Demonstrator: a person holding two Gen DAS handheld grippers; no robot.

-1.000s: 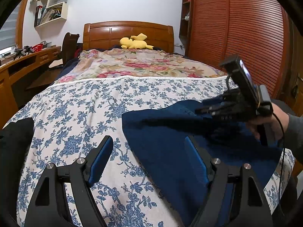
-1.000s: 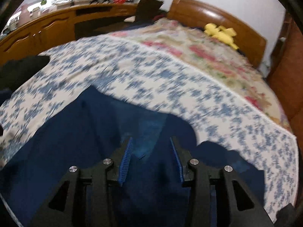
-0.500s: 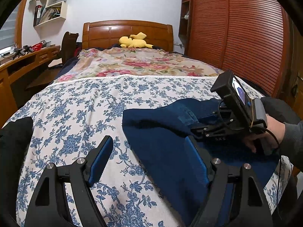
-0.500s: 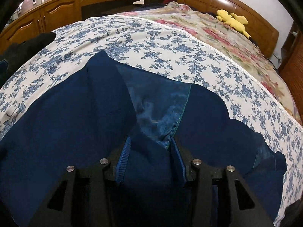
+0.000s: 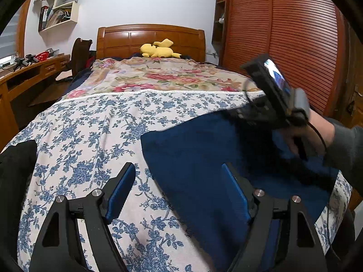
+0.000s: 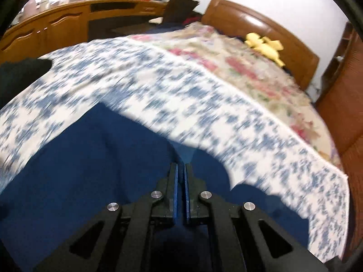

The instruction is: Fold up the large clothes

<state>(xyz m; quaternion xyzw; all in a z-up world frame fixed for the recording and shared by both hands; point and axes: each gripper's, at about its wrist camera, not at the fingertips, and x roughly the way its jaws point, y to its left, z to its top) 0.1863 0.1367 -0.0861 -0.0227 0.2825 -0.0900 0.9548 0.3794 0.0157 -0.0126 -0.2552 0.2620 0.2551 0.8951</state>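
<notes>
A dark blue garment (image 5: 199,158) lies on the blue-flowered bedspread (image 5: 90,136) at the near right of the bed. My left gripper (image 5: 179,188) is open, low over the garment's left edge, one finger over the spread and one over the cloth. My right gripper (image 6: 180,170) is shut on a fold of the blue garment (image 6: 90,170) near its far edge. In the left wrist view the right gripper's body (image 5: 272,104) and the hand holding it show above the garment's right part.
A black garment (image 5: 15,165) lies at the bed's left edge. A floral quilt (image 5: 158,77) and yellow plush toy (image 5: 158,49) lie near the headboard. A wooden desk (image 5: 27,74) stands left, a wardrobe (image 5: 283,40) right.
My right gripper has closed on the garment's fold and lifted, moving quickly; its view is blurred. The left gripper has stayed put and open.
</notes>
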